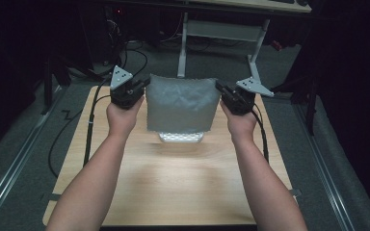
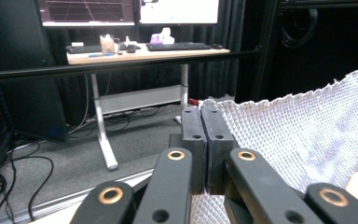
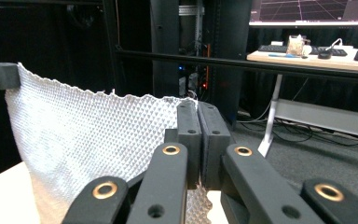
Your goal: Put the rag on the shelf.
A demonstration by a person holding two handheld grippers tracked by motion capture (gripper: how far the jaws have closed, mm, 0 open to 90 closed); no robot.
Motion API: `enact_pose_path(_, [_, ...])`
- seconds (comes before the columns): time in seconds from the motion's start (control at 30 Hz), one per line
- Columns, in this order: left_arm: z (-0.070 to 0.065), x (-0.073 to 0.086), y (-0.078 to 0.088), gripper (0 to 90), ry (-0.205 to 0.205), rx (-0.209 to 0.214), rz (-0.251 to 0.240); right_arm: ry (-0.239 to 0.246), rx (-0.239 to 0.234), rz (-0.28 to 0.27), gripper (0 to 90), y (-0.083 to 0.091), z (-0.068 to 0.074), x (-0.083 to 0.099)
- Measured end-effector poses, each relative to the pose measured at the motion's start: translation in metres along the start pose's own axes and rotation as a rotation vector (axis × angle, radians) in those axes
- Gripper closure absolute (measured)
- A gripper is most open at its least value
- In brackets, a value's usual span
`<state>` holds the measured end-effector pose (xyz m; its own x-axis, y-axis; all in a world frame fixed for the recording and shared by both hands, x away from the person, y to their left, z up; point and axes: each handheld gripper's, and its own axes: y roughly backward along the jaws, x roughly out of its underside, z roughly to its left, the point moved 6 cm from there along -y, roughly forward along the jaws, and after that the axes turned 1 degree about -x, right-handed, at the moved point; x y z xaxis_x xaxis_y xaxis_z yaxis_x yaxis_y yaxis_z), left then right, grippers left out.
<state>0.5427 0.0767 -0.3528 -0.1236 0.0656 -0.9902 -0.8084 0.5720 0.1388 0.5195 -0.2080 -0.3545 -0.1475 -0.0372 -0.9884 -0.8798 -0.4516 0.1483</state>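
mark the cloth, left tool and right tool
cloth (image 1: 183, 103), high view, middle of the hanging face
left tool (image 1: 147, 83), high view, tips at cloth's corner
right tool (image 1: 218, 85), high view, tips at cloth's other corner

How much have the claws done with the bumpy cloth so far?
Done: the left claw and right claw are each shut on a top corner of the grey cloth. In hand: it hangs spread between them, its bottom edge down by the wooden table. Left: probably laying or folding it.
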Motion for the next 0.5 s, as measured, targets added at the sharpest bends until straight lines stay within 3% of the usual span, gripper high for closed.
enact_pose_path(0.03, [0.003,-0.001,-0.004,89.9,0.012,-0.002,-0.003,-0.005,0.001,0.001,89.4,-0.002,-0.001,0.0])
enact_pose_path(0.2, [0.007,-0.003,-0.011,90.0,0.0,-0.009,0.006,-0.003,0.009,0.008,89.4,-0.011,-0.005,-0.006])
enact_pose_path(0.5, [0.015,-0.015,-0.022,89.9,-0.002,-0.029,0.004,0.025,0.028,0.006,89.3,-0.026,-0.012,-0.029])
